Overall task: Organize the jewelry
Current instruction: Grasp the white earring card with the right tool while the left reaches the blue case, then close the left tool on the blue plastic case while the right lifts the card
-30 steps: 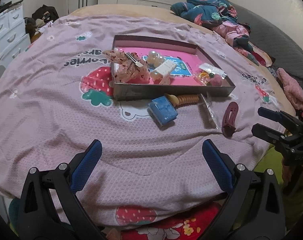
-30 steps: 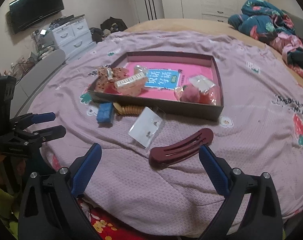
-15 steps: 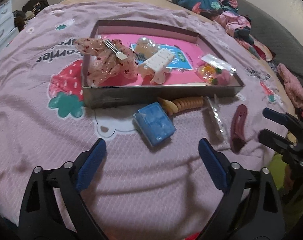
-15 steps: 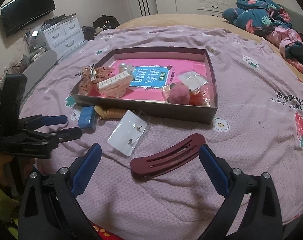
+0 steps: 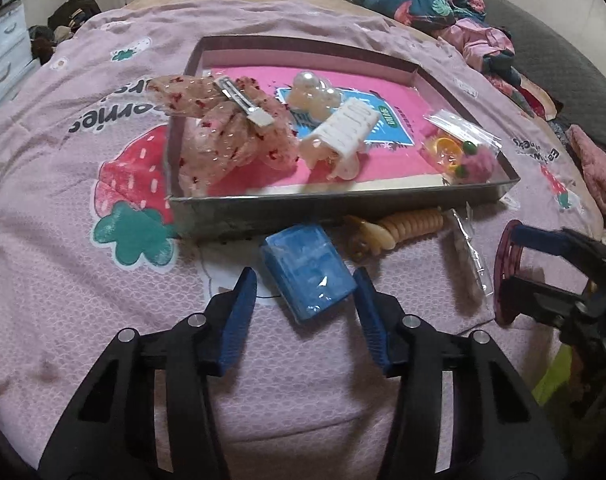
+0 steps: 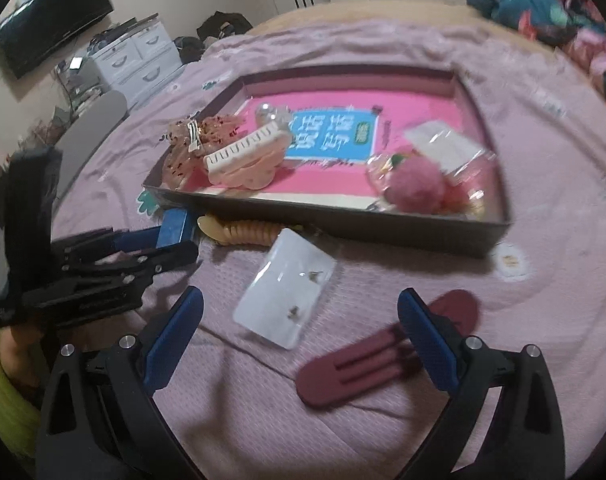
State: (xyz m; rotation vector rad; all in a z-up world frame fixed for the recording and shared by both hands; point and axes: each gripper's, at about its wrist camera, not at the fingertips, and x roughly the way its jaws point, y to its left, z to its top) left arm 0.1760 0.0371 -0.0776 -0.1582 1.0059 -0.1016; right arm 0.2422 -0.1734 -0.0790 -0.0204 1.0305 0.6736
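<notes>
A tray [image 5: 383, 196] is sitting on the bed [image 5: 83, 300]; before it, left to right, are lying a small box [image 5: 307, 268], a coiled hair tie [image 5: 407, 224], an earring packet [image 6: 287, 300] and a flat clip [image 6: 363, 364].

Dim warm indoor light; right view motion-blurred (left sharper); fisheye-bent, dark-vignetted edges.

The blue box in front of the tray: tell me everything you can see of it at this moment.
The blue box is a small, flat, translucent blue plastic case, closed as far as one can tell, with faint moulded cells showing through its lid. It lies flat and skewed on the pink bedspread, just outside the near wall of the tray, beside a tan coiled hair tie. The left claw straddles its near end, jaws closing, pads seemingly not yet pressing it.
</notes>
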